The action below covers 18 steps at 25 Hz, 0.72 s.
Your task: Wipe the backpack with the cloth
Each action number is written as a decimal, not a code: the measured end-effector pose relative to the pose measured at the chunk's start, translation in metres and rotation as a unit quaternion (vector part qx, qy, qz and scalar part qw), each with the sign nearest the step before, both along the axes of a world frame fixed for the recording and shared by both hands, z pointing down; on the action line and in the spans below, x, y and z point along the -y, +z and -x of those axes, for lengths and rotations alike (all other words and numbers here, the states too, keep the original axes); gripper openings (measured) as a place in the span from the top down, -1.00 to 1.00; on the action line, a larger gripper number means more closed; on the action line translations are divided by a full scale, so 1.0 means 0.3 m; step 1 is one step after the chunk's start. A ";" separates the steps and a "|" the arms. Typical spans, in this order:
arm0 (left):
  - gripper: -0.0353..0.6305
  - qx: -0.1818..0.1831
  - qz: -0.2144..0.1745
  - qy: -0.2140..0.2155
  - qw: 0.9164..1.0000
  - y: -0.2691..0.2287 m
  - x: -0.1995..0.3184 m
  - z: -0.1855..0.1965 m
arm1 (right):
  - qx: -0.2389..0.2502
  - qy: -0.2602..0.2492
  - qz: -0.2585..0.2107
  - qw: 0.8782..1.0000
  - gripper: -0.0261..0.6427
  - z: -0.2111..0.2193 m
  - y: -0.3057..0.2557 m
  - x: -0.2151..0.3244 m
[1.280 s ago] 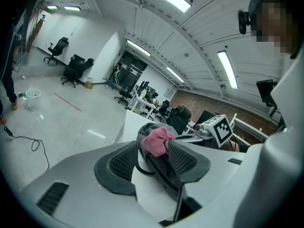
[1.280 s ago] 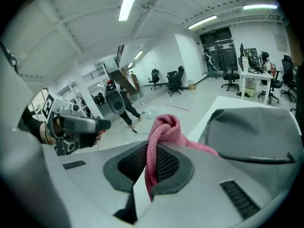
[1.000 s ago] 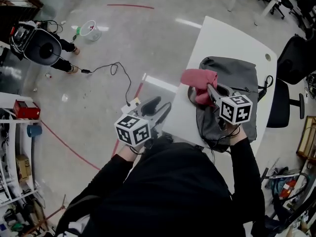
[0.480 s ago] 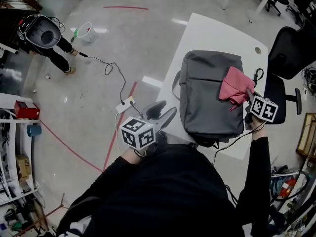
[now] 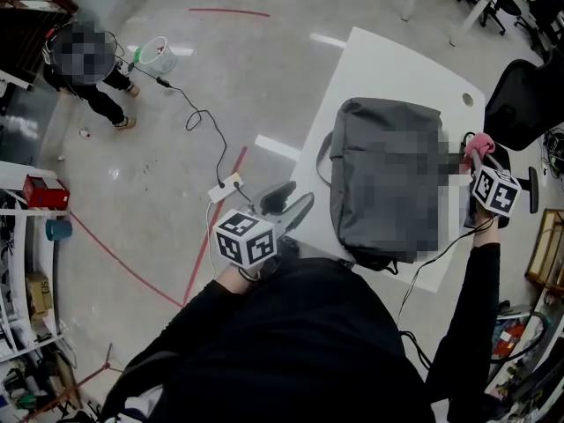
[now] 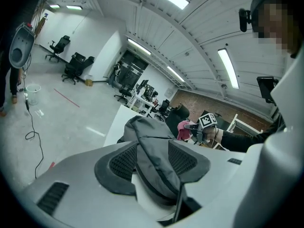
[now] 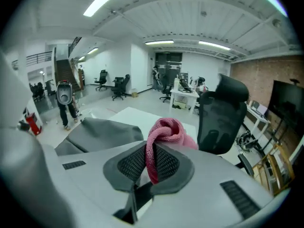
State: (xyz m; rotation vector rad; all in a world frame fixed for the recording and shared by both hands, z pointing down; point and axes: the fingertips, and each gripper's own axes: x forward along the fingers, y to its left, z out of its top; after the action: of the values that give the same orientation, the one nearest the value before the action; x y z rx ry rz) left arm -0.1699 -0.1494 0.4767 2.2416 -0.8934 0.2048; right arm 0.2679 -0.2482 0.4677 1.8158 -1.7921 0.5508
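The place is an open-plan office fitted out as a lab or workshop. A polished concrete floor marked with red tape lines fills the upper left of the head view, with a cable and a power strip laid on it. A white table and a black office chair are placed at the upper right. Shelving loaded with gear is set along the left edge. In the right gripper view, further desks, swivel chairs, ceiling strip lights and a brick wall at the right are seen.
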 end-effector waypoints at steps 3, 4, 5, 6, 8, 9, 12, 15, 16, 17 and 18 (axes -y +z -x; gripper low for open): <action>0.23 -0.003 0.006 0.002 1.000 0.015 0.043 0.068 | -0.008 -0.075 0.036 0.997 0.81 0.254 0.115 0.075; 0.23 -0.003 0.008 0.002 1.000 0.023 0.061 0.091 | -0.008 -0.095 0.052 0.994 0.81 0.343 0.171 0.096; 0.23 -0.003 0.010 0.002 1.000 0.032 0.079 0.114 | -0.010 -0.114 0.066 0.991 0.82 0.433 0.222 0.115; 0.23 -0.002 0.013 0.002 1.000 0.041 0.097 0.139 | -0.009 -0.130 0.078 0.988 0.81 0.526 0.263 0.132; 0.23 -0.001 0.018 -0.001 1.000 0.057 0.129 0.189 | 0.014 -0.162 0.087 0.983 0.81 0.719 0.309 0.160; 0.23 0.001 0.019 -0.003 1.000 0.065 0.144 0.215 | 0.027 -0.178 0.086 0.980 0.81 0.812 0.320 0.174; 0.23 0.008 0.023 -0.012 1.000 0.087 0.179 0.291 | 0.047 -0.229 0.082 0.969 0.81 1.045 0.335 0.209; 0.23 0.012 0.023 -0.024 0.999 0.083 0.208 0.350 | 0.096 -0.280 0.075 0.952 0.81 1.222 0.301 0.230; 0.23 0.012 0.022 -0.028 0.999 0.076 0.216 0.364 | 0.120 -0.299 0.067 0.944 0.81 1.274 0.275 0.234; 0.23 0.013 0.020 -0.031 0.999 0.070 0.223 0.373 | 0.143 -0.318 0.057 0.935 0.81 1.318 0.244 0.238; 0.23 0.013 0.018 -0.035 0.999 0.064 0.229 0.378 | 0.161 -0.334 0.045 0.927 0.82 1.351 0.209 0.246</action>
State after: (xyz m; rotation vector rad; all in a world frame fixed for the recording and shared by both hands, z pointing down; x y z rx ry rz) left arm -0.2833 -0.2182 0.4958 2.1755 -0.9735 0.2175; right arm -0.1373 -0.3219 0.5305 0.9786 -2.3935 0.6561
